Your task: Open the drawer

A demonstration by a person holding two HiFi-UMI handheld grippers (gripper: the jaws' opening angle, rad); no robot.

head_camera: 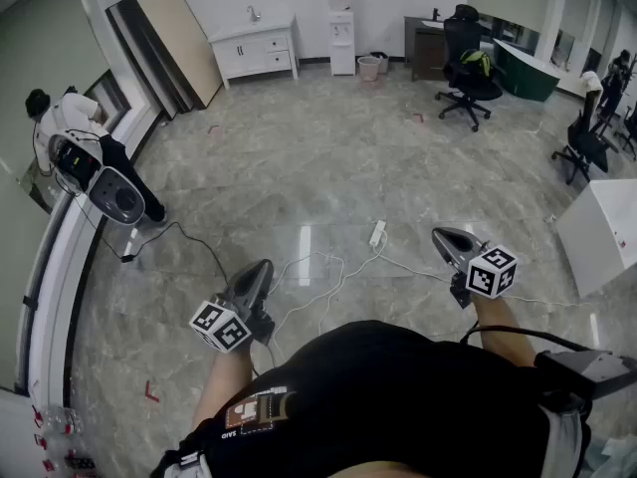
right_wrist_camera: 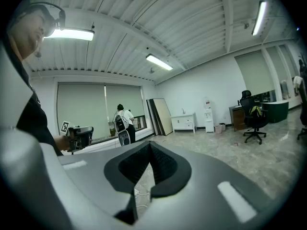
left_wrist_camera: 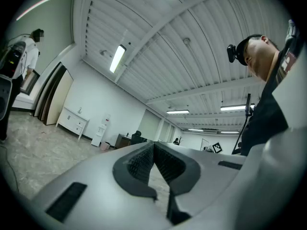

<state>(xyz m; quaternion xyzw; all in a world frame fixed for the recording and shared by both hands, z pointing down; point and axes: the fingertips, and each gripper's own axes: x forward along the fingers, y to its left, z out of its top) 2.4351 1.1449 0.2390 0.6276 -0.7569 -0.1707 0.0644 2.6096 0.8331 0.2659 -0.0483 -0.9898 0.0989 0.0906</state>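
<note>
A white cabinet with drawers (head_camera: 257, 50) stands against the far wall, well across the room from me. It also shows small in the left gripper view as the cabinet (left_wrist_camera: 72, 121) and in the right gripper view as the cabinet (right_wrist_camera: 183, 122). Its drawers look closed. My left gripper (head_camera: 261, 267) is held low in front of my body, its tips (left_wrist_camera: 153, 145) meeting with nothing between them. My right gripper (head_camera: 440, 233) hovers to the right, also shut and empty, its tips (right_wrist_camera: 149, 145) touching.
A power strip (head_camera: 377, 233) and white cables (head_camera: 317, 279) lie on the marble floor just ahead. A water dispenser (head_camera: 341, 38) and bin (head_camera: 369, 67) flank the cabinet. Office chairs (head_camera: 468, 68) stand at right, a white table (head_camera: 602, 232) nearer. Another person (head_camera: 70, 127) stands at the left counter.
</note>
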